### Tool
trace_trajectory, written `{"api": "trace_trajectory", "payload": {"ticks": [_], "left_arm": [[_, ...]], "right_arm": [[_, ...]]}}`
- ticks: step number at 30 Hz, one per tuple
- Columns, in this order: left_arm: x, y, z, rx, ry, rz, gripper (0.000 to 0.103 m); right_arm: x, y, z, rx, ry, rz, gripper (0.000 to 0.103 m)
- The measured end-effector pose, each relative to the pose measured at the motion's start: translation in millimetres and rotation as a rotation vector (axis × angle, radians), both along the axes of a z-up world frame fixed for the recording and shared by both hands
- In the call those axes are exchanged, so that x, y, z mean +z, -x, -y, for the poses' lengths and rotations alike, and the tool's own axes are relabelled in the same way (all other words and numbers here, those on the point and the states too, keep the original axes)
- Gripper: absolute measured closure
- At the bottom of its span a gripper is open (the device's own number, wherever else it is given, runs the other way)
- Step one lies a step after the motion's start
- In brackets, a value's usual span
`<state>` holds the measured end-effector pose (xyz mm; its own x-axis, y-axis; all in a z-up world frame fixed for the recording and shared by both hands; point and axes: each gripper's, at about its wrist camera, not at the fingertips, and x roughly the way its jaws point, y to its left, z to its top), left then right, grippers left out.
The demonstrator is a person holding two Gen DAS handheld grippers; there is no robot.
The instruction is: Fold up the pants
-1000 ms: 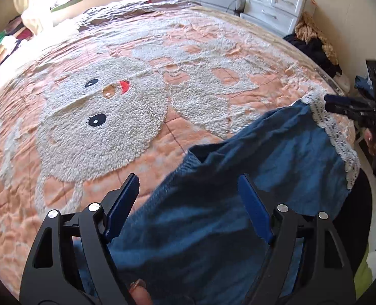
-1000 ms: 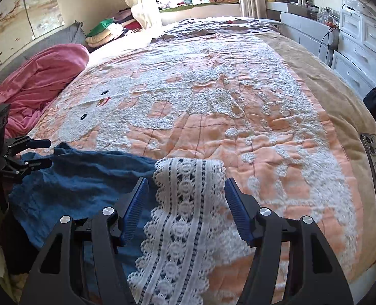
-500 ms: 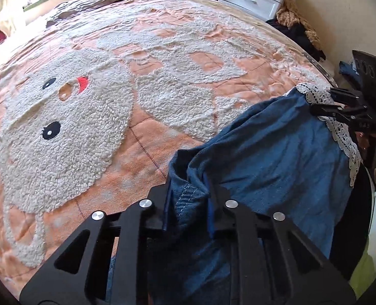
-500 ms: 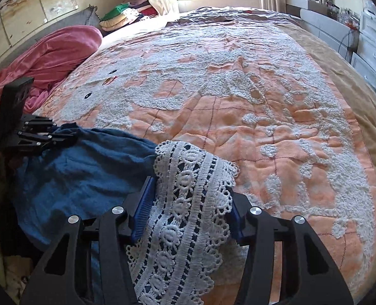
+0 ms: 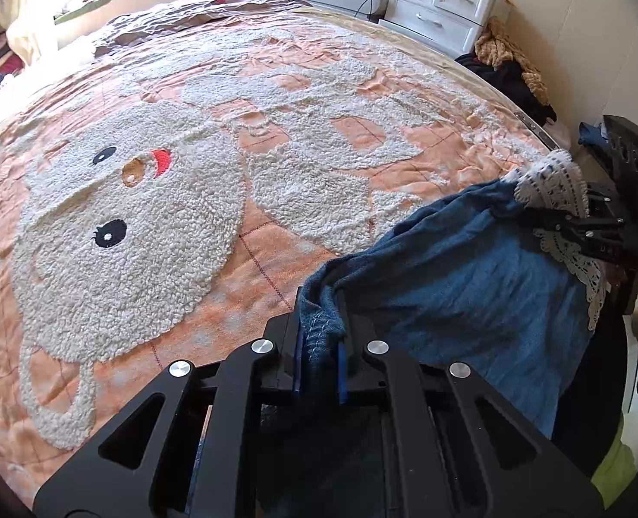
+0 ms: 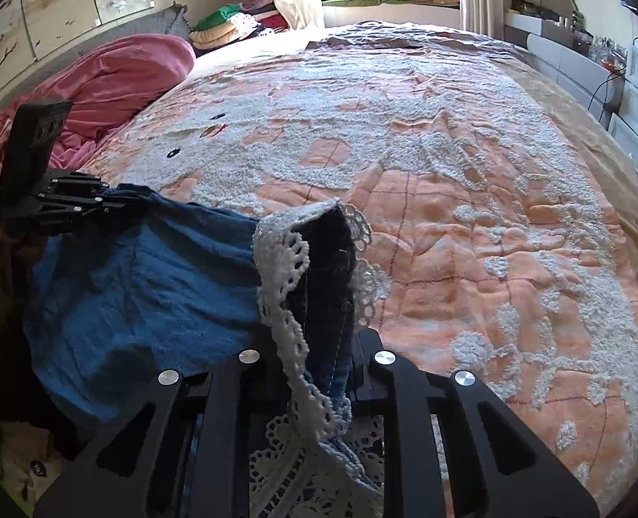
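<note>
Blue denim pants (image 5: 461, 293) with a white lace hem (image 5: 554, 183) hang over the near edge of the bed. My left gripper (image 5: 319, 358) is shut on a bunched blue edge of the pants. My right gripper (image 6: 310, 371) is shut on the lace-trimmed end (image 6: 284, 267). The pants (image 6: 146, 276) stretch between the two grippers. The right gripper shows in the left wrist view (image 5: 595, 228), and the left gripper shows in the right wrist view (image 6: 103, 205).
The bed carries an orange quilt (image 5: 241, 138) with a fluffy white cartoon figure. A pink blanket (image 6: 116, 82) lies at the far left. White drawers (image 5: 444, 4) and a clothes pile (image 5: 508, 60) stand beyond the bed.
Both grippers have closed on the pants, the left on the blue edge, the right on the lace end. The cloth has lifted and bunched between the fingers.
</note>
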<state>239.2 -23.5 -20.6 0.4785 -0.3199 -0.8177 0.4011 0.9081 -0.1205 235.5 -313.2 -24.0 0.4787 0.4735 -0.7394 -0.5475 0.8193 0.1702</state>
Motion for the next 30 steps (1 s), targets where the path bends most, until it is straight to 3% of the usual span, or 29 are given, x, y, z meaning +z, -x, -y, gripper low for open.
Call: {"api": "trace_trajectory", "payload": {"ticks": [3,7,9,12,15,19,21,22,25,27,30], "left_arm": [[5,-4,3,0.008,-0.001,0.018,0.098],[21,-20,13,0.013,-0.003,0.053,0.098],[27,-33,23,0.009,-0.034,0.077,0.098],[24,-57,32,0.029,-0.059,0.081,0.098],[7,-77,36,0.055,-0.068,0.04,0.098],[-12,-85,44,0.061,-0.115,0.02,0.097],[-18,-88,41,0.072,-0.113,0.015,0.093],[-19,-88,39,0.079,-0.106,0.017,0.088],[-17,-92,22,0.134,-0.065,0.021,0.072],[-12,-90,9,0.175,-0.032,0.021,0.071],[5,-78,-10,0.256,-0.05,0.066,0.071]], "right_arm": [[16,0,10,-0.029,-0.034,0.062,0.088],[43,-7,8,-0.055,0.045,0.185,0.088],[52,-21,12,-0.079,0.053,0.195,0.088],[50,-54,19,-0.093,0.059,0.138,0.087],[20,-82,21,-0.103,0.097,0.036,0.085],[-7,-92,12,-0.098,0.207,0.025,0.079],[-11,-93,13,-0.112,0.213,0.031,0.07],[-12,-94,16,-0.133,0.227,0.04,0.059],[-11,-94,23,-0.154,0.234,0.05,0.05],[-8,-93,28,-0.184,0.253,0.064,0.039],[4,-83,36,-0.203,0.257,0.097,0.033]]}}
